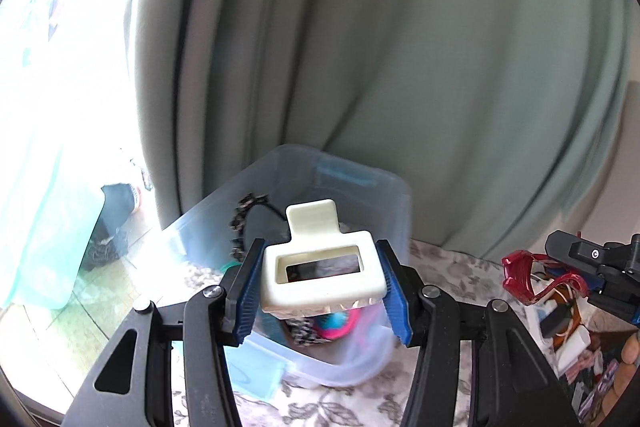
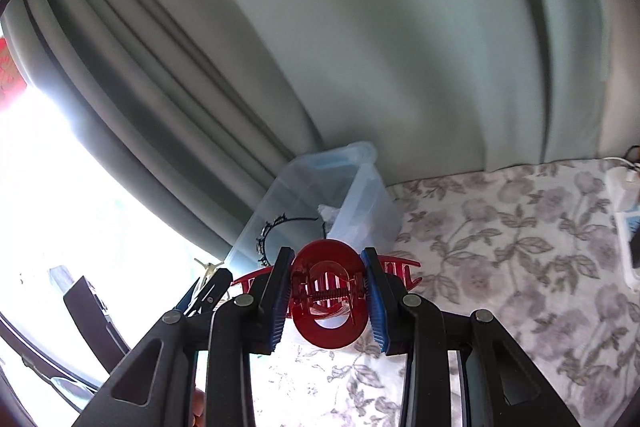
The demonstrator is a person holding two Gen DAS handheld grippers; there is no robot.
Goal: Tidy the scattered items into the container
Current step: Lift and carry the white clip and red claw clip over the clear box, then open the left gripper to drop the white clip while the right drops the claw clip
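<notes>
My left gripper [image 1: 322,291] is shut on a cream rectangular hair claw clip [image 1: 322,281], held just above the clear plastic container [image 1: 360,187]. Inside the container lie a black beaded headband [image 1: 244,223] and pink and blue items [image 1: 336,323]. My right gripper [image 2: 328,297] is shut on a red translucent hair claw clip [image 2: 328,303], held above the floral bedsheet [image 2: 500,247] in front of the container [image 2: 320,195]. In the left wrist view the right gripper [image 1: 568,279] with the red clip [image 1: 524,273] shows at the right edge.
A grey-green curtain [image 1: 380,47] hangs right behind the container. A bright window and a dark object [image 1: 112,219] lie to the left. Small loose items [image 1: 568,339] are scattered on the sheet at the right. White objects [image 2: 624,219] rest at the bed's far right edge.
</notes>
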